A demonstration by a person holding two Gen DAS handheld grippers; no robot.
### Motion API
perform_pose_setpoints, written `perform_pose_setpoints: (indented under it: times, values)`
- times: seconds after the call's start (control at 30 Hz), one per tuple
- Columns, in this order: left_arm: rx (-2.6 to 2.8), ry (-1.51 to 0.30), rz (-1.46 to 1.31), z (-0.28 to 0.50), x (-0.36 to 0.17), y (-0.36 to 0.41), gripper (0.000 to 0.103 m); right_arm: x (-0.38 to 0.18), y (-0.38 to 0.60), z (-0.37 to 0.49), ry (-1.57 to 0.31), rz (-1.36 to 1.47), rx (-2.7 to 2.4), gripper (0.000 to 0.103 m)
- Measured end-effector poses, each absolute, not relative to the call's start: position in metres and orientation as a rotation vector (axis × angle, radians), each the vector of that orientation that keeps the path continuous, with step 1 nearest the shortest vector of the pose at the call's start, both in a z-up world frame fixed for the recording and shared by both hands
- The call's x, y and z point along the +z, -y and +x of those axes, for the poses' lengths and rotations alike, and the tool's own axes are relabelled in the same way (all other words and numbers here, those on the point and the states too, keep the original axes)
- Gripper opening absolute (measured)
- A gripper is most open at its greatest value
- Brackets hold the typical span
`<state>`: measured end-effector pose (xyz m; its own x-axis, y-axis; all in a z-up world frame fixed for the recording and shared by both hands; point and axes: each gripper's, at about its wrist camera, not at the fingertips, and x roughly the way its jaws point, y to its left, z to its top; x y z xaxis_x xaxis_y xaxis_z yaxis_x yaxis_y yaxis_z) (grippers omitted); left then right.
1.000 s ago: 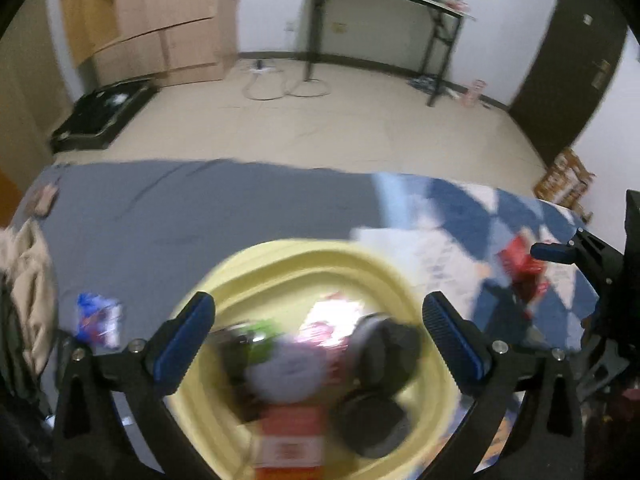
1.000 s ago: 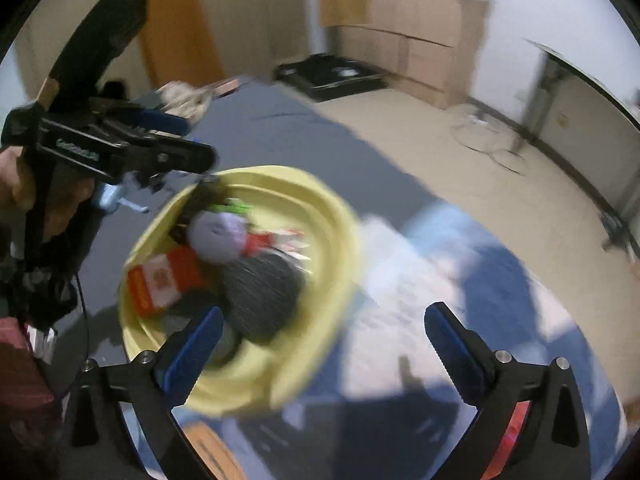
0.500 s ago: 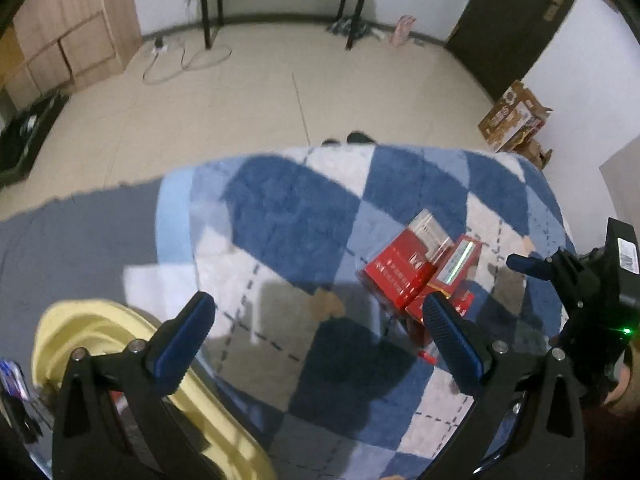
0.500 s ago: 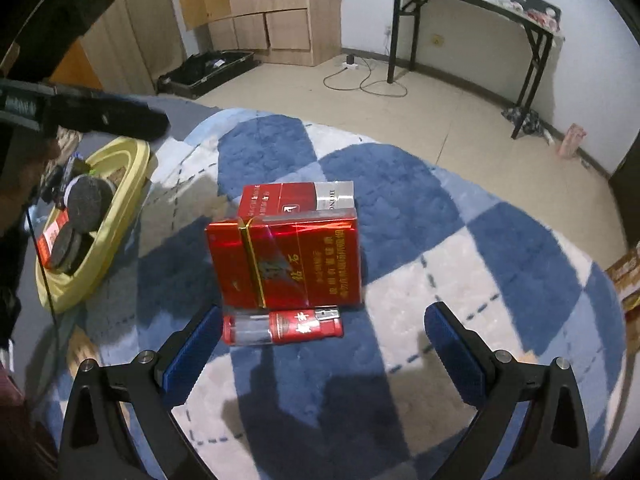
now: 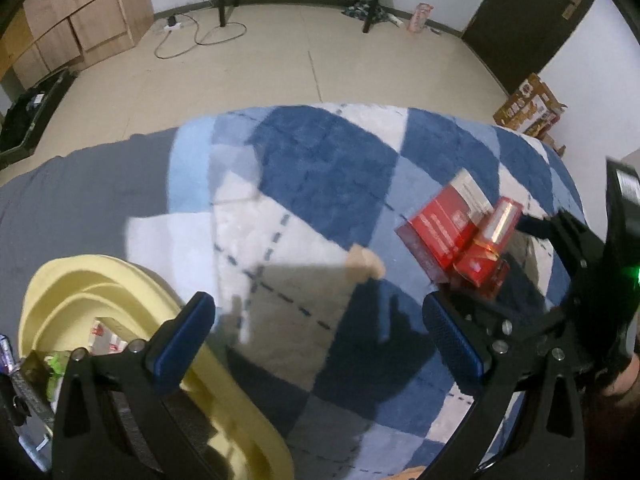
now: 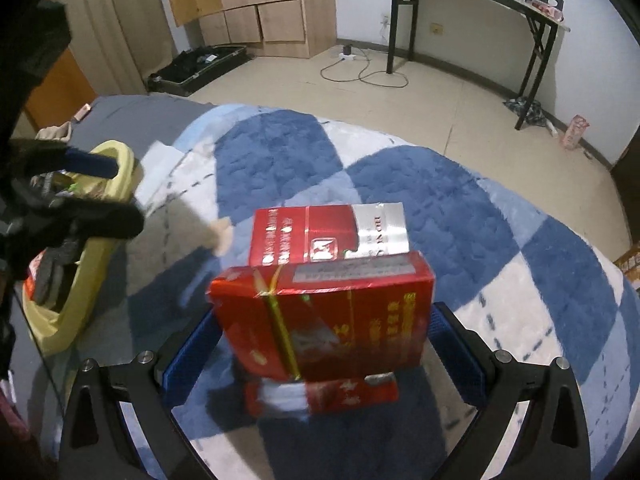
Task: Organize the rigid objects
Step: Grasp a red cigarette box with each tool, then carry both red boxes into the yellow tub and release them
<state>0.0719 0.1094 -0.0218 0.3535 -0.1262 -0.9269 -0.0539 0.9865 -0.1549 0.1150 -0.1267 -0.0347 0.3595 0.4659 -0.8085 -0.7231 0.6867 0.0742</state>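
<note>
Two red cigarette boxes lie on the blue-and-white blanket. The front red box (image 6: pixel 320 320) sits between the fingers of my right gripper (image 6: pixel 322 352), whose jaws stand wide at its sides. Behind it lies a red-and-silver box (image 6: pixel 328 236). A red lighter (image 6: pixel 320 396) lies just in front, under the gripper. My left gripper (image 5: pixel 318 340) is open and holds nothing, left of those boxes (image 5: pixel 440 224). The yellow basin (image 5: pixel 100 280) with several items lies at its lower left.
The checked blanket (image 5: pixel 320 168) meets a grey sheet (image 5: pixel 80 200) on the left. A small tan scrap (image 5: pixel 364 264) lies mid-blanket. Beyond the bed are a bare floor, a black-legged table (image 6: pixel 460 0), wooden cabinets (image 6: pixel 256 0) and a cardboard box (image 5: pixel 528 108).
Both views swung from the yellow basin over to the red boxes. The right gripper came forward until the front red box stood between its fingers. Its jaw spacing looks unchanged.
</note>
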Motion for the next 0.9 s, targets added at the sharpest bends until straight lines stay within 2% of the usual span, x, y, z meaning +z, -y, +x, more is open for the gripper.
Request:
perform_pose_setpoints:
  times: [0.1,0.27,0.6,0.67,0.7,0.73,0.9]
  values:
    - [-0.078,-1.219,-0.163,0.075,-0.030,-0.093,0.103,-0.034,0.132,0.127,-0.919,-0.300,0.769,0.093]
    - [-0.153,-1.221,-0.093,0.086,-0.038,-0.057,0.103,-0.033,0.163,0.154,-0.913,-0.275,0.676,0.093]
    - [-0.262,-1.148,0.233,0.134,-0.044,-0.001,0.103,-0.053,0.218,0.194,-0.977,-0.264,0.568,0.094]
    - [-0.267,-1.145,0.267,0.144,-0.051,0.003,0.099,-0.053,0.217,0.190,-0.965,-0.289,0.569,0.095]
    - [-0.283,-1.146,0.257,0.146,-0.054,0.005,0.087,-0.053,0.215,0.188,-0.961,-0.298,0.568,0.095]
    - [-0.295,-1.149,0.245,0.147,-0.056,0.005,0.065,-0.054,0.216,0.188,-0.957,-0.300,0.568,0.096]
    - [-0.257,-1.096,0.241,0.135,-0.053,0.013,0.059,-0.052,0.213,0.179,-0.923,-0.318,0.561,0.090]
